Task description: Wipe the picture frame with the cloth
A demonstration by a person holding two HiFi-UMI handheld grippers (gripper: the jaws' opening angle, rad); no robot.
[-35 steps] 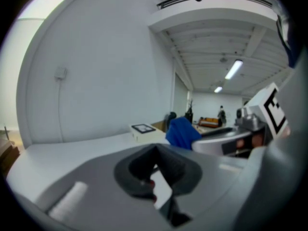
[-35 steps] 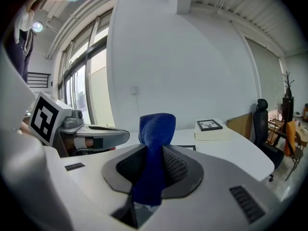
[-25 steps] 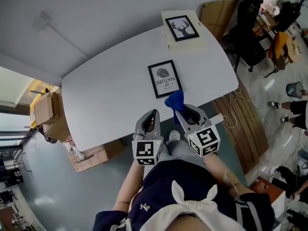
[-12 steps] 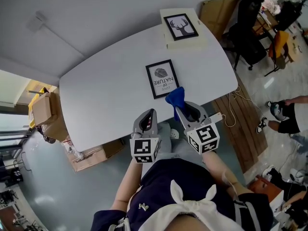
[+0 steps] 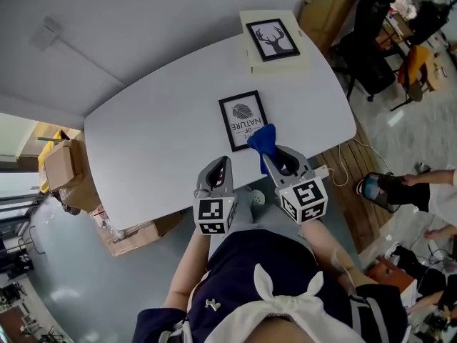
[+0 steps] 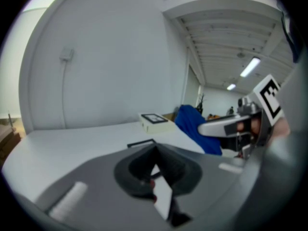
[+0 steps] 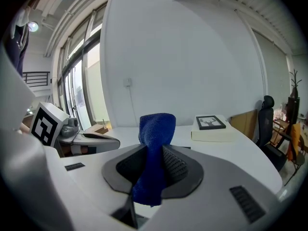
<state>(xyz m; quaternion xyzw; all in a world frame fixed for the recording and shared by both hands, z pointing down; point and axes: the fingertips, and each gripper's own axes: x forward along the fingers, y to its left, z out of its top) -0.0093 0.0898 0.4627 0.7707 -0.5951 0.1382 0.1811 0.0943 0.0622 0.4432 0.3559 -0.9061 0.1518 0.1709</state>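
A black picture frame (image 5: 243,120) with a fingerprint print lies flat on the white table (image 5: 164,134), near its front edge. My right gripper (image 5: 271,157) is shut on a blue cloth (image 5: 263,140) that sticks up from its jaws (image 7: 155,143), just at the frame's near right corner. My left gripper (image 5: 222,168) hovers at the table's front edge, left of the right one, jaws shut and empty (image 6: 155,165). The frame's edge (image 6: 140,142) shows just beyond its jaws.
A second frame with a deer print (image 5: 273,38) rests on a cream box (image 5: 275,59) at the table's far right. Cardboard boxes (image 5: 61,166) stand on the floor at left. An office chair (image 5: 368,45) and a person's legs (image 5: 407,188) are at right.
Both grippers have edged forward toward the frame; the blue cloth now reaches the frame's near right corner. A person on the floor at right has walked closer.
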